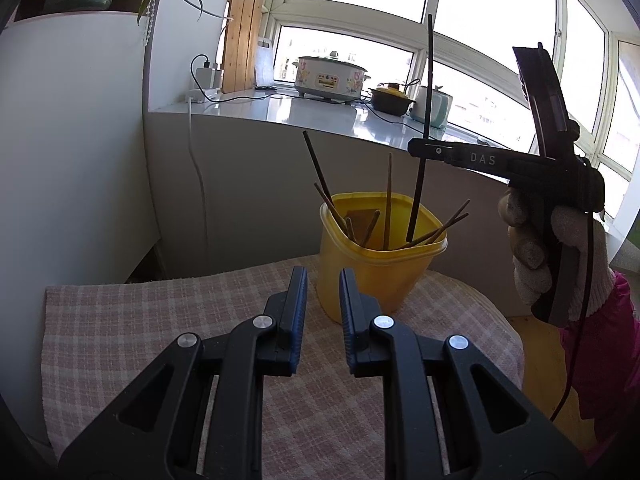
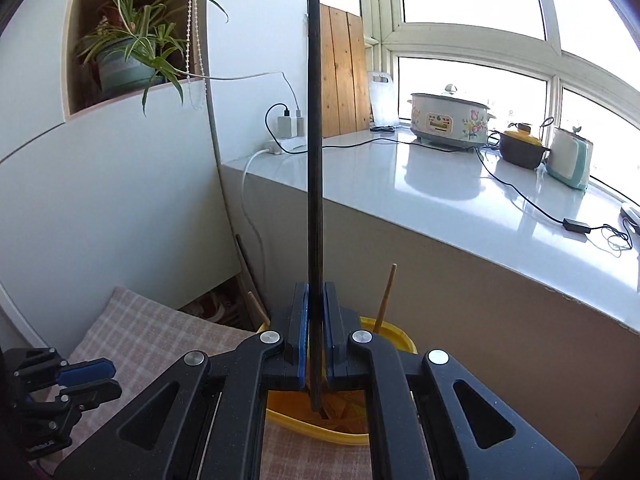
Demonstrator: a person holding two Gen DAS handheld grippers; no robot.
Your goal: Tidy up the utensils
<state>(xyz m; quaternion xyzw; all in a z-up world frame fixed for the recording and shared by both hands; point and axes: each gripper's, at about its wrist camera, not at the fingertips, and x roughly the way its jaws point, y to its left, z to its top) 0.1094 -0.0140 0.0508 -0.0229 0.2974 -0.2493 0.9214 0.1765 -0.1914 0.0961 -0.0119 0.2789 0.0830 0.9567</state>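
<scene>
A yellow tub (image 1: pixel 380 272) stands on the checked cloth (image 1: pixel 160 332) and holds several brown chopsticks (image 1: pixel 387 200). My right gripper (image 1: pixel 416 147) is shut on a black chopstick (image 1: pixel 426 120), held upright with its lower tip inside the tub's mouth. In the right wrist view the black chopstick (image 2: pixel 314 160) rises between the blue pads of my right gripper (image 2: pixel 315 320), above the tub (image 2: pixel 384 330). My left gripper (image 1: pixel 323 280) is open and empty, low over the cloth just in front of the tub; it also shows at the left edge of the right wrist view (image 2: pixel 86 380).
A white counter (image 1: pixel 320 114) runs behind under the windows, with a cooker (image 1: pixel 330 78), a dark pot (image 1: pixel 390 100), a kettle (image 1: pixel 434 106), chargers and cables. A white cabinet (image 1: pixel 72 140) stands left. A wooden board (image 1: pixel 242 32) leans at the back.
</scene>
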